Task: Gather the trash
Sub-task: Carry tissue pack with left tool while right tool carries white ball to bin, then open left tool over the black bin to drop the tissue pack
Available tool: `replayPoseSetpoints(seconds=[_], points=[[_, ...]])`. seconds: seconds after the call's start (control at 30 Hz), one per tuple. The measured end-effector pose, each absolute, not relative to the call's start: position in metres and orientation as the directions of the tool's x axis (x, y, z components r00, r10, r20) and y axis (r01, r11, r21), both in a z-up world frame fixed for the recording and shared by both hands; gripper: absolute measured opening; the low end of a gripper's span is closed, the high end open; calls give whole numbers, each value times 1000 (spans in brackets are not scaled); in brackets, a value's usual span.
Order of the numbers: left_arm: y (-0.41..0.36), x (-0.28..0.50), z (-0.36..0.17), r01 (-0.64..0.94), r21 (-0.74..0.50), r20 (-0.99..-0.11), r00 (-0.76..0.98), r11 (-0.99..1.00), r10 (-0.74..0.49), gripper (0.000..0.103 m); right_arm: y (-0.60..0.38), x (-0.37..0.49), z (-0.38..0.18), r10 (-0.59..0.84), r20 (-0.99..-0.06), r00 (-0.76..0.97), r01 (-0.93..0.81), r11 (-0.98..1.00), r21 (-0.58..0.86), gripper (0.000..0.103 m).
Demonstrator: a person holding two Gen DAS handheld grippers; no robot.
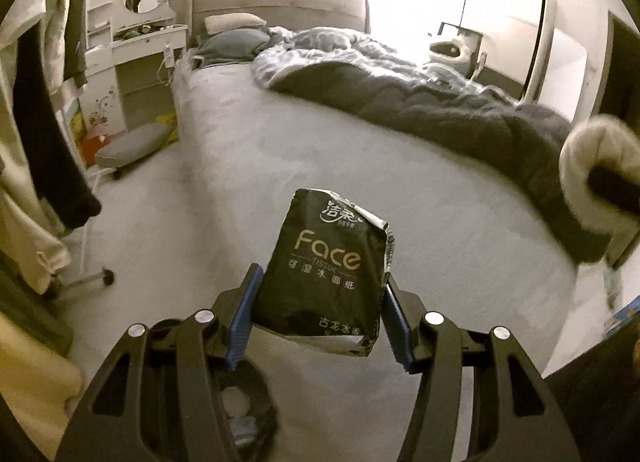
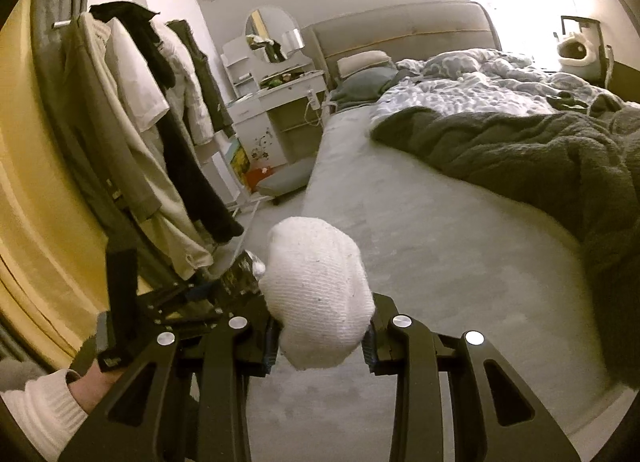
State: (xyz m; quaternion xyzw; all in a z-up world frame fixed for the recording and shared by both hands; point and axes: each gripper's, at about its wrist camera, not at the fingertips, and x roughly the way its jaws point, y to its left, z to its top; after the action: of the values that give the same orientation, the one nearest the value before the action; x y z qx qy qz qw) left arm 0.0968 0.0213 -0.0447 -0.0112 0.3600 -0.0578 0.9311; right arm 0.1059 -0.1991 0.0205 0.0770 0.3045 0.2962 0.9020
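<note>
In the left wrist view my left gripper [image 1: 322, 280] is shut on a black tissue pack [image 1: 324, 262] printed "Face", with the blue pads [image 1: 244, 314] pressing on its two sides. The crumpled pack hangs above the grey bed sheet [image 1: 280, 166]. In the right wrist view my right gripper [image 2: 320, 336] is shut on a white crumpled wad [image 2: 318, 290], which hides the fingertips. The left gripper [image 2: 192, 298] and a silver edge of the pack [image 2: 248, 266] show just to the left of the wad. A hand in a white sleeve [image 2: 44, 402] holds it.
A dark grey blanket [image 1: 440, 102] and a pale quilt cover the far side of the bed. Hanging clothes [image 2: 152, 114] on a rack fill the left. A white dressing table [image 2: 280, 102] and a grey stool [image 1: 132, 146] stand beyond. A blurred dark round container [image 1: 244, 410] shows below the left gripper.
</note>
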Motion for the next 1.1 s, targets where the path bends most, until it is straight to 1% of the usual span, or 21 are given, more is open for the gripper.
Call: replayPoseSetpoints(seconds=[0.07, 0.1, 0.2, 0.5, 0.73, 0.87, 1.1], points=[[29, 95, -58, 81, 0, -685, 726, 997, -59, 60, -189, 109, 19, 586, -509, 630, -496, 808, 317, 33], [34, 95, -65, 73, 9, -695, 718, 997, -46, 60, -183, 111, 17, 589, -513, 624, -499, 806, 319, 33], [52, 97, -83, 32, -9, -728, 685, 999, -29, 60, -167, 118, 12, 596, -525, 608, -503, 800, 326, 33], [92, 93, -132, -54, -1, -824, 566, 999, 30, 60, -104, 125, 1, 639, -551, 536, -555, 759, 341, 33], [125, 82, -150, -127, -33, -860, 509, 991, 37, 60, -53, 123, -6, 664, -577, 474, -608, 722, 331, 33], [146, 76, -166, -173, -67, -886, 463, 983, 21, 60, -27, 119, -9, 676, -588, 444, -634, 701, 327, 33], [167, 68, -191, -230, -77, -925, 380, 970, 16, 60, 14, 117, -22, 692, -609, 388, -662, 669, 338, 33]])
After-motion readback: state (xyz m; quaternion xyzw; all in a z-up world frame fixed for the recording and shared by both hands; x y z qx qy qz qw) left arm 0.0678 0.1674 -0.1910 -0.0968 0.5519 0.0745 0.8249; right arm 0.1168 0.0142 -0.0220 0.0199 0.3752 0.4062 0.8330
